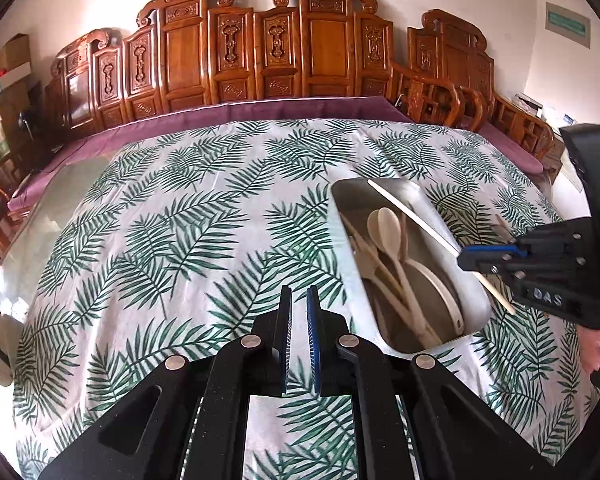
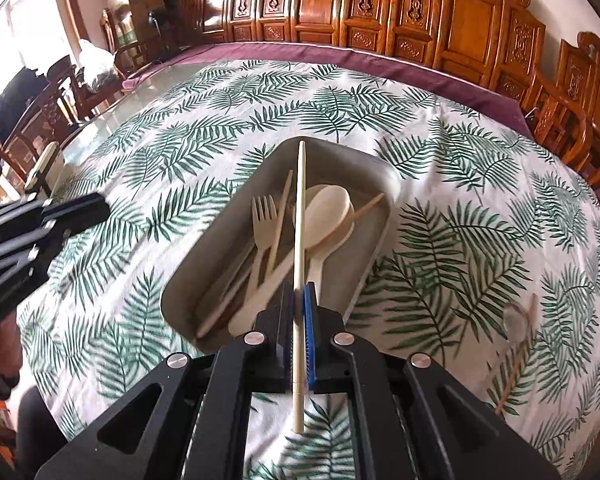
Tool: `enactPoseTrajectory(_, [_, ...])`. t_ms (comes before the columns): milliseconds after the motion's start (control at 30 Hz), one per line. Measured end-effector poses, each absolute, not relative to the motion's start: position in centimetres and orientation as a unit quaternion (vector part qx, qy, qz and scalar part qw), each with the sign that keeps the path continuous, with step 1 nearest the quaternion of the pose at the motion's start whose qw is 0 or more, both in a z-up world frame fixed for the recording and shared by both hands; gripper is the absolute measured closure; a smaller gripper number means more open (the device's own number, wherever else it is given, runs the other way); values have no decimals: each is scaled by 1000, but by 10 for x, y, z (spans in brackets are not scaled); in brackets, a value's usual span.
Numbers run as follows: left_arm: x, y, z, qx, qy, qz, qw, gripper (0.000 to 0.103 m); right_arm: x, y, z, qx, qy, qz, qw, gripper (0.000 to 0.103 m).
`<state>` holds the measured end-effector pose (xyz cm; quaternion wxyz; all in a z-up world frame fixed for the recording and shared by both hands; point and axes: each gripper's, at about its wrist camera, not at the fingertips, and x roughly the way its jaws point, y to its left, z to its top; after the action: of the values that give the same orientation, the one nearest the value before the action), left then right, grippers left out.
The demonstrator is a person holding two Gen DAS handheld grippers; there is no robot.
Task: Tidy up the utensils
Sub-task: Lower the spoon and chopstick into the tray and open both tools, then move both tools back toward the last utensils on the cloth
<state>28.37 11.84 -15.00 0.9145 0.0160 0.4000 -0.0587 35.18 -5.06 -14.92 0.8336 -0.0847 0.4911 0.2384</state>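
A grey metal tray [image 2: 380,178] [image 1: 344,200] on the leaf-print tablecloth holds several cream utensils: spoons [image 2: 328,208] [image 1: 390,224], a fork [image 2: 263,216] and sticks. My right gripper [image 2: 299,292] [image 1: 466,258] is shut on a cream chopstick [image 2: 300,216] [image 1: 412,214] and holds it above the tray, pointing along it. My left gripper [image 1: 299,296] is empty, its jaws nearly closed with a narrow gap, over the cloth left of the tray; it shows in the right wrist view [image 2: 96,206]. A clear spoon and a stick [image 2: 518,328] lie on the cloth right of the tray.
The tablecloth [image 1: 180,220] covers a glass-topped table [image 2: 168,76]. Carved wooden chairs [image 1: 260,48] line the far side. More chairs and a bag [image 2: 96,64] stand at the left end.
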Motion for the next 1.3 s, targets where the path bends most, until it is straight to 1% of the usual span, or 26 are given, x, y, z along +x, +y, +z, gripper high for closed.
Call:
enactPoseTrajectory(33, [283,121,-150,15,401,-57,914,91,355,-48,-150,-81,494,236,833,97])
enactPoseTrajectory(67, [282,123,-150,15,400,-54,915,78,359,-45,-151,-78,496,234,833,97])
enactPoseTrajectory(100, [281,126,-149,16,397,-51,916,63,362,-41,-153,-75,499,230,832,97])
enactPoseTrajectory(233, [278,136,-146,14,387,-43,921,43,371,-30,-158,-72,509,214,831,97])
enactPoseTrajectory(267, [277,140,-146,13,385,-40,922,36,373,-27,-159,-71,512,207,831,97])
enactPoseTrajectory(300, [276,143,-145,11,383,-39,923,33,374,-26,-161,-68,515,202,831,97])
enactPoseTrajectory(400, [274,153,-146,8,382,-32,924,31,376,-21,-166,-67,521,192,829,97])
enactPoseTrajectory(733, [269,177,-151,1,386,-17,922,31,376,2,-169,-69,522,193,828,97])
enactPoseTrajectory(867, [268,178,-151,1,386,-17,923,31,378,1,-167,-52,525,194,827,96])
enactPoseTrajectory(967, [268,177,-152,3,386,-18,922,31,376,1,-162,-32,521,210,827,93])
enactPoseTrajectory(1300, [265,157,-148,11,388,-23,921,31,362,-9,-142,-24,496,253,830,92])
